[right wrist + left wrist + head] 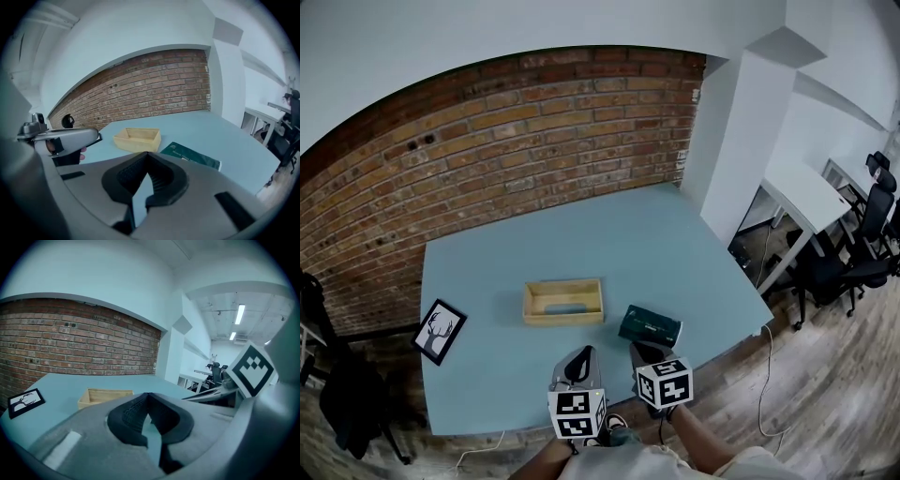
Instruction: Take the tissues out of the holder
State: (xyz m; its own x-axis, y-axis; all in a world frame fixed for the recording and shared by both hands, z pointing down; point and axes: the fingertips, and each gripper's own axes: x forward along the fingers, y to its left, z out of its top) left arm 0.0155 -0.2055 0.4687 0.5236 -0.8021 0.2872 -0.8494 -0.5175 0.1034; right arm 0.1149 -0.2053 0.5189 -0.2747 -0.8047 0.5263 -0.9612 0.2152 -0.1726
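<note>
- Right gripper (147, 154): jaws together with nothing between them, hovering at the near edge of the table (694, 234).
- Left gripper (149, 395): jaws meet too, empty, alongside.
- Green tissue pack (650, 326) lies flat just right of the wooden holder (563, 317), not touching it.
- The holder looks empty, so both grippers likely idle because the removal is done.

The left gripper (579, 360) and the right gripper (643, 353) are smooth grey moulded shells. Each has a pair of black ribbed pads (136, 176) set in a rounded black recess and tapering to a point. Each carries a white marker cube (577, 412) printed with black squares (the right gripper's cube also shows in the left gripper view). Pale cream clothing (684, 465) covers the person.
</note>
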